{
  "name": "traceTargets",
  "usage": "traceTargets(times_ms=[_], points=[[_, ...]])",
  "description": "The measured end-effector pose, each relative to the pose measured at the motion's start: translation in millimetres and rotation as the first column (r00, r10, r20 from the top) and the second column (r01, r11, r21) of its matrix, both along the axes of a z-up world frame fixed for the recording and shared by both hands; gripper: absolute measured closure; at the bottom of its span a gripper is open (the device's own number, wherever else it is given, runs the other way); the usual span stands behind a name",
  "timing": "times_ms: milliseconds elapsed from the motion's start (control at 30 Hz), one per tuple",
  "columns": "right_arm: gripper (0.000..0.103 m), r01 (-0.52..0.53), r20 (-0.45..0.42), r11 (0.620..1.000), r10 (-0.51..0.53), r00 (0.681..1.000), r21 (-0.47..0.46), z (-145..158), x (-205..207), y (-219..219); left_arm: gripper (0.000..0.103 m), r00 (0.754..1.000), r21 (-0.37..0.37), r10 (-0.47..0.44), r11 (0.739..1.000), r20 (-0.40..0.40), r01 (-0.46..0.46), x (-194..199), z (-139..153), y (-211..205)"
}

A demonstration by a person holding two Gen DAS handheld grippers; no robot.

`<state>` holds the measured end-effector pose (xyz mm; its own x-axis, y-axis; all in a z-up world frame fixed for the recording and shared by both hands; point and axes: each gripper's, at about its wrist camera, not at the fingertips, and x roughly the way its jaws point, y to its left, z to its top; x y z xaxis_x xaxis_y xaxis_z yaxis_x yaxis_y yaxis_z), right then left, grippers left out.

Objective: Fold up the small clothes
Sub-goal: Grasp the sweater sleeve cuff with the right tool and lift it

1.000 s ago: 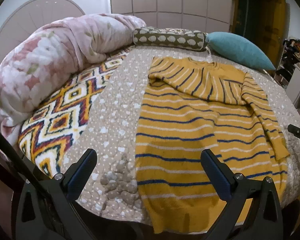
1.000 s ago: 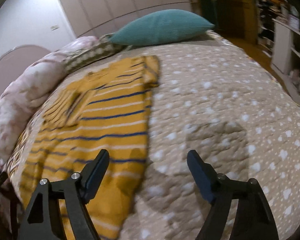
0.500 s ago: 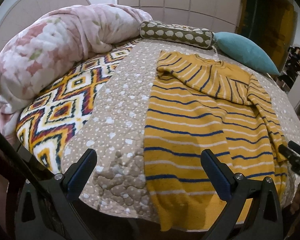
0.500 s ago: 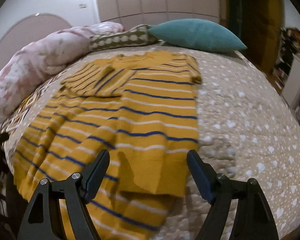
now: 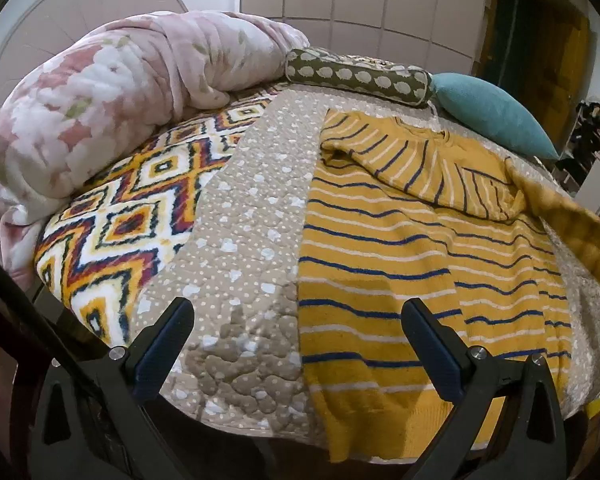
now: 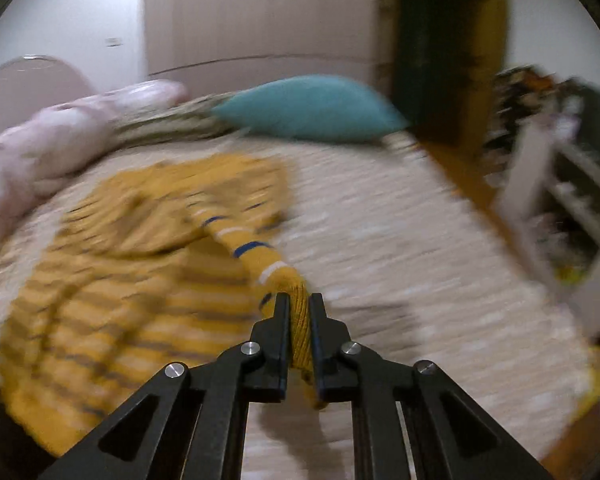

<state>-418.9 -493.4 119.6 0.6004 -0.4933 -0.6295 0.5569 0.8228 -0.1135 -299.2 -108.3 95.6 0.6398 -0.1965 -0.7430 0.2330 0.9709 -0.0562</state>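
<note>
The yellow striped sweater (image 5: pixel 400 248) lies flat on the dotted bedspread (image 5: pixel 240 240), hem at the near edge. The right gripper (image 6: pixel 300 312) is clamped on its sleeve cuff (image 6: pixel 276 264), lifted toward three o'clock. The left gripper (image 5: pixel 296 344) hovers wide apart, empty, bare quilt toward nine o'clock.

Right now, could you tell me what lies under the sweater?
The sweater lies on a dotted quilt, which shows around it. Whatever is beneath its middle is covered.
</note>
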Motion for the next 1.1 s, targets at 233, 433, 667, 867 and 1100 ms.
traceTargets(times_ms=[233,433,667,867,1100], points=[[0.093,0.268,-0.019,0.963,-0.268,0.963,0.006,23,-35,-108,0.0,1.0,-0.014,0.007,1.0,-0.004,-0.007,0,0,4],[0.093,0.341,-0.04,0.938,-0.344,0.938,-0.066,30,-25,-135,0.0,1.0,-0.007,-0.009,1.0,0.013,0.009,-2,1,1],[0.093,0.269,-0.04,0.932,-0.286,0.957,-0.244,70,30,-102,0.0,1.0,-0.041,-0.002,0.999,0.023,0.003,-4,2,14],[0.093,-0.106,-0.135,0.86,0.044,0.99,-0.499,90,143,37,0.0,1.0,-0.088,0.016,0.996,0.025,-0.014,-3,0,35],[0.093,-0.548,-0.373,0.627,0.401,0.837,-0.554,5,264,248,0.0,0.994,-0.105,0.095,0.99,0.045,-0.09,-5,-2,82]])
